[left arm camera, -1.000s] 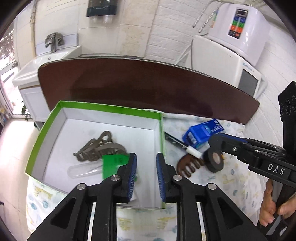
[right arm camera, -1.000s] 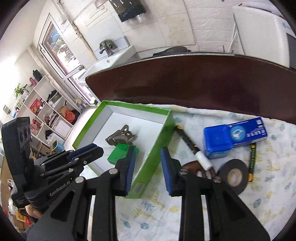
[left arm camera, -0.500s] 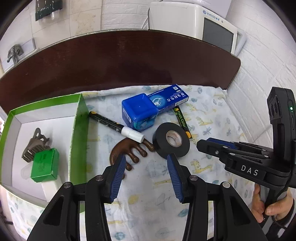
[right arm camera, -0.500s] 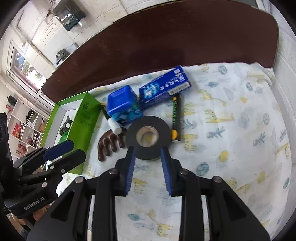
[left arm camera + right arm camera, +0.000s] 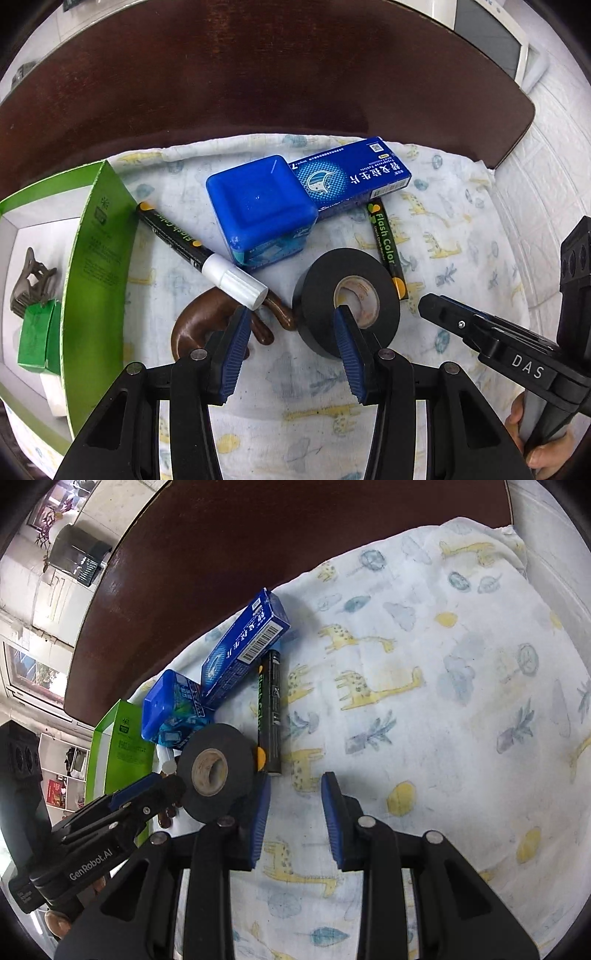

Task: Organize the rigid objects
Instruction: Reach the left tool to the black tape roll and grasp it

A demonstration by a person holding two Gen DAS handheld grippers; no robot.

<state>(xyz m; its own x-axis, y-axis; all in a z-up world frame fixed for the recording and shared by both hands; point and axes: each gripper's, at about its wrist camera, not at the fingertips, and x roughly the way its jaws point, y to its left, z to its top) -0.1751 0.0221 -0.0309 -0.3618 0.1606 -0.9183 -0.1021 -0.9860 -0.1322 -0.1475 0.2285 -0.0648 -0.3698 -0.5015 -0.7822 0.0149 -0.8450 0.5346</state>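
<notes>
The left gripper (image 5: 288,347) pointed steeply down at the bottom centre of its own view, jaws apart after just widening, with nothing clamped between them. Its left pad (image 5: 234,343) hung over the brown wooden massager (image 5: 207,325) and its right pad over the near rim of the black tape roll (image 5: 345,299), so the wide opening looked set for straddling one of those two; which one I could not tell.

The right gripper (image 5: 295,812) sat at the bottom centre of its view, jaws a narrow gap apart and empty, over bare cloth just below the tip of the black marker (image 5: 269,716) and just right of the tape roll. That narrow gap would suit a slim pen, I judged.

Further out, a second marker with a white cap (image 5: 199,247) lay diagonally from the green box (image 5: 99,266), its cap resting on the massager. The blue square tub (image 5: 258,210) leaned against the long blue carton (image 5: 354,177) in the upper middle. All lay loose on the animal-print cloth (image 5: 443,701). The green box at the left edge already held a hair clip (image 5: 31,280) and a small green packet (image 5: 37,336), so sorting appeared partly done
</notes>
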